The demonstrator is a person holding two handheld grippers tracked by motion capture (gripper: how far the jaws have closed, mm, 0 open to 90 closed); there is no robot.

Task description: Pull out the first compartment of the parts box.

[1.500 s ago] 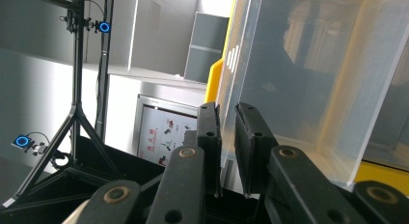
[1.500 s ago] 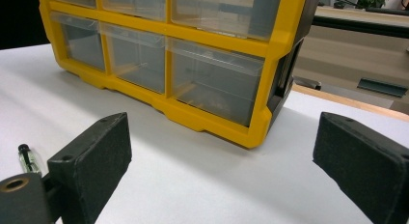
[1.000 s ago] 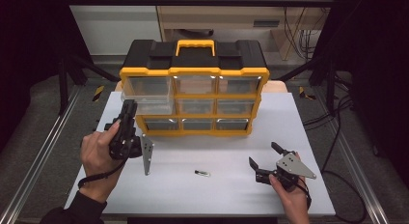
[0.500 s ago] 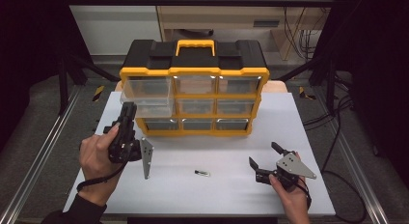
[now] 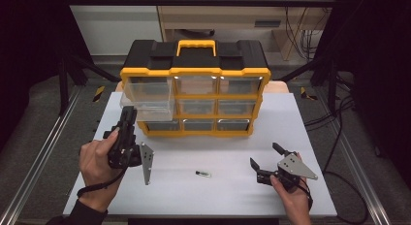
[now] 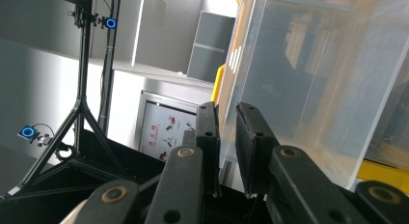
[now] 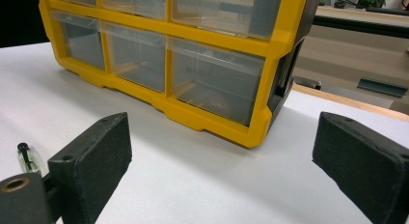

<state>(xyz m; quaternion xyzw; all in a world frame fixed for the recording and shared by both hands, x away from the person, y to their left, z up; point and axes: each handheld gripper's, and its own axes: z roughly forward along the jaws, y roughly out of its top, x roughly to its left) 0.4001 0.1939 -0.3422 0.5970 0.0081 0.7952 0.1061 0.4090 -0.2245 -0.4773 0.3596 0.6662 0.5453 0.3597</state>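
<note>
We see the left hand-held gripper (image 5: 127, 119) at the left-hand side of the tabletop (image 5: 291, 118), raised to the clear drawer (image 5: 148, 96) that stands pulled out of the top-left bay of the yellow and black organiser (image 5: 194, 91). In the left gripper view its jaws stand nearly closed, one on each side of the drawer's thin clear front wall (image 6: 226, 132), and so have hold of it. The organiser stands along the far edge of the tabletop, and the drawer juts out of it toward the near edge.

We see the right hand-held gripper (image 5: 264, 159) held low near the near right corner of the tabletop, well apart from the organiser. In the right gripper view its jaws stand wide open with nothing between them, pointing at the organiser's lower right drawers (image 7: 212, 79).

A small clear-handled tool (image 5: 203, 174) lies flat on the tabletop near the middle of the near edge, between the two hands and touching neither.
</note>
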